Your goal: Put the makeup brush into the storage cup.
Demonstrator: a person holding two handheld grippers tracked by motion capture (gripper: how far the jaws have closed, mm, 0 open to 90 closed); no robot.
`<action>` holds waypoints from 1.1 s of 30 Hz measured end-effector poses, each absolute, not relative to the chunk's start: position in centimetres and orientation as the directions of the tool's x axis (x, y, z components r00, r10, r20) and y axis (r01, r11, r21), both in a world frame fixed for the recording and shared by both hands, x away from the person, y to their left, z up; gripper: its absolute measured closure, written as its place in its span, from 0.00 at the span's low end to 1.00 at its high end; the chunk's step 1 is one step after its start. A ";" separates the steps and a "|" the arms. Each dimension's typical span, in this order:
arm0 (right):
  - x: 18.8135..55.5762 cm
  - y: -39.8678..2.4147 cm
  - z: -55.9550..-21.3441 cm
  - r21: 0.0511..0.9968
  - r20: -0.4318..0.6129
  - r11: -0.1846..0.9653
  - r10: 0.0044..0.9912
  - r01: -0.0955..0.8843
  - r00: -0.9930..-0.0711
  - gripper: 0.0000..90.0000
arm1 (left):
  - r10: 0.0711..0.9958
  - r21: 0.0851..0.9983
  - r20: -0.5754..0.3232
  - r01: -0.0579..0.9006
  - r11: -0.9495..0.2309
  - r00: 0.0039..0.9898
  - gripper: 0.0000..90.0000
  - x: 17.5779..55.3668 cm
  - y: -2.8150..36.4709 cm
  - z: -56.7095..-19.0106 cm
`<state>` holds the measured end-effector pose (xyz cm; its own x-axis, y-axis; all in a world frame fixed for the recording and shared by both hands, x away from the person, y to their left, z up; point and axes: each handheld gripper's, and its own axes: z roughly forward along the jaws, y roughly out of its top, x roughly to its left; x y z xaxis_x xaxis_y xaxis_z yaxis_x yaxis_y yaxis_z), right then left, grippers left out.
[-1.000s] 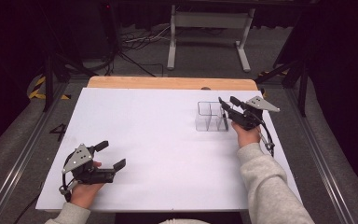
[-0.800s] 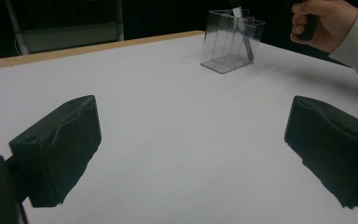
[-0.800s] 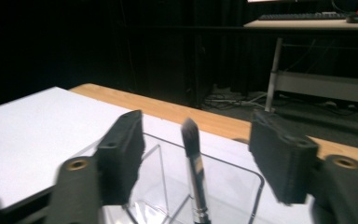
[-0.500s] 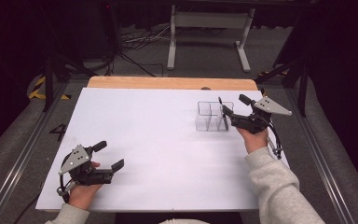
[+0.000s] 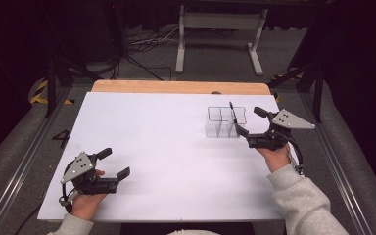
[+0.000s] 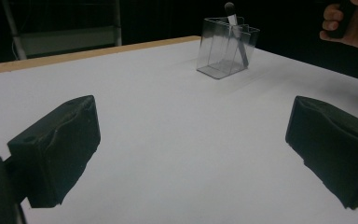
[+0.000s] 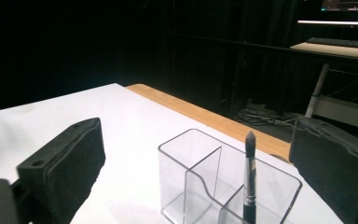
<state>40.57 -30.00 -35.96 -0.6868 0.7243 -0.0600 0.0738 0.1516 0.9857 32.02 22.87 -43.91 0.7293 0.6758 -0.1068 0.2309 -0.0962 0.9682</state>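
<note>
The left hand point(image 5: 85, 196) rests low at the near left corner of the desk point(image 5: 166, 147), forearm coming in from the bottom edge. Its left gripper point(image 5: 113, 164) points toward the right and slightly away, jaws spread wide with nothing between them. In the left gripper view the two black pads point(image 6: 56, 149) stand far apart over bare white surface.

The right hand point(image 5: 274, 155) is raised at the far right side of the desk, a grey sleeve point(image 5: 303, 200) covering the forearm. The right gripper point(image 5: 247, 120) points left toward a clear plastic holder point(image 5: 225, 122), jaws also wide apart and empty, the near jaw tip just beside the holder's right end. A grey three-cornered plate point(image 5: 289, 119) sits on top of it.

The holder stands on the far right part of the desk, divided into compartments. A makeup brush point(image 7: 249, 177) stands in it, handle down and dark tip up, leaning slightly; in the right gripper view it is in the nearer right compartment. It also shows in the left gripper view point(image 6: 235, 32), far off.

Beyond the desk's wooden far edge point(image 5: 176, 87) lie cables point(image 5: 142, 46) and a white metal frame point(image 5: 220, 29) on a dark floor. The brush's lower end is cut off in the right gripper view.
</note>
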 end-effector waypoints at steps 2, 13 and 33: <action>40.2 -30.1 -36.1 0.985 -0.066 0.157 0.719 0.069 -0.692 0.03 | 0.676 0.969 -0.110 0.231 -0.090 0.729 0.04 32.0 22.8 -43.9; 38.2 -30.5 -37.7 0.979 -0.076 0.189 0.689 0.077 -0.721 0.00 | 0.673 0.971 -0.105 0.223 -0.091 0.732 0.04 32.1 23.0 -43.9; 35.8 -31.5 -40.8 0.982 -0.077 0.182 0.641 0.054 -0.763 0.00 | 0.641 0.966 -0.138 0.245 -0.080 0.755 0.02 32.3 23.1 -44.1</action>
